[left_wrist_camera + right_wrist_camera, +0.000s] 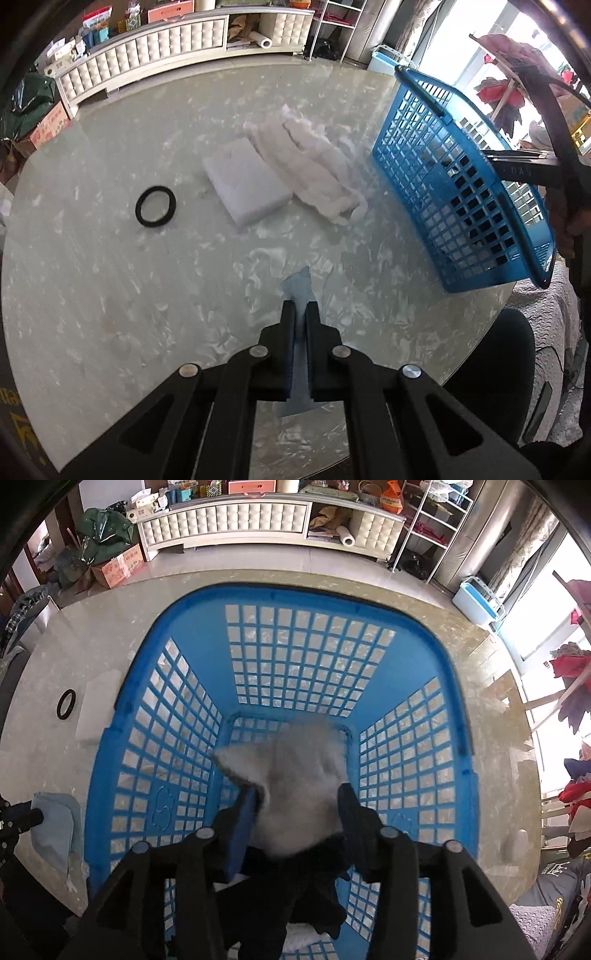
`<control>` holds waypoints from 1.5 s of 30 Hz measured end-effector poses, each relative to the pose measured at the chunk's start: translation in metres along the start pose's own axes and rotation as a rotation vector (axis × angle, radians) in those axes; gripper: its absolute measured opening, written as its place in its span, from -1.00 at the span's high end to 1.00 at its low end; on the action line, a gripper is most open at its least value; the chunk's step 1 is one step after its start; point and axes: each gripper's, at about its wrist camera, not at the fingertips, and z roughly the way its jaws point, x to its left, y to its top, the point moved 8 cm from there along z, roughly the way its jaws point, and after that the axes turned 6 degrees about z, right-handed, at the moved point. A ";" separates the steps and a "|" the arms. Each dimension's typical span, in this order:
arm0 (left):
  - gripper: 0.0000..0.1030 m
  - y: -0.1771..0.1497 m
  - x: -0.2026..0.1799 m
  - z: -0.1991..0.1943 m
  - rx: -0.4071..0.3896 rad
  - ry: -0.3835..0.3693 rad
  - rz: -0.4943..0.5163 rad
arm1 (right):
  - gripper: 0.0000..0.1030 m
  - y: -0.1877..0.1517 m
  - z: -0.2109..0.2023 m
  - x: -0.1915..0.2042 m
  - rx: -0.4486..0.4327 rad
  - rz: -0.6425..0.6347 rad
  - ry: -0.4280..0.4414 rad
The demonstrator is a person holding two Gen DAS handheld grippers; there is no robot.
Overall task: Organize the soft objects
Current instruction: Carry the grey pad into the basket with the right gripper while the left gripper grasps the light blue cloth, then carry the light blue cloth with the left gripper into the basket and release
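Observation:
My left gripper [300, 304] is shut on a thin light blue cloth [298, 282], held a little above the marbled table [110, 295]. In the right wrist view the same light blue cloth [55, 827] shows at the far left. My right gripper [298, 792] hangs over the inside of the blue basket [295, 657] with its jaws apart. A blurred pale fluffy piece [295, 775] sits loose between them. A black fabric item [317, 890] lies on the basket floor below. A white foam block [245, 184], a white fluffy cloth [317, 170] and a black ring [155, 205] lie on the table.
The blue basket [461, 184] stands at the table's right edge, with a dark chair [495, 369] beyond that edge. A white padded cabinet [155, 55] and cardboard boxes [118, 566] line the far side of the room. A light blue bin [476, 600] is near the window.

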 end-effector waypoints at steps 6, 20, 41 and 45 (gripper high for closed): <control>0.92 0.015 -0.011 -0.017 -0.040 0.006 0.026 | -0.54 -0.009 -0.031 -0.009 -0.063 0.024 -0.017; 0.92 0.077 -0.072 -0.055 -0.150 0.000 0.147 | -0.85 -0.062 -0.089 -0.030 -0.157 0.132 0.024; 0.92 0.131 -0.208 -0.029 -0.163 -0.131 0.390 | -0.86 -0.093 -0.095 -0.072 -0.217 0.241 0.008; 0.92 0.133 -0.221 -0.009 -0.141 -0.159 0.409 | -0.86 -0.093 -0.090 -0.077 -0.208 0.246 0.012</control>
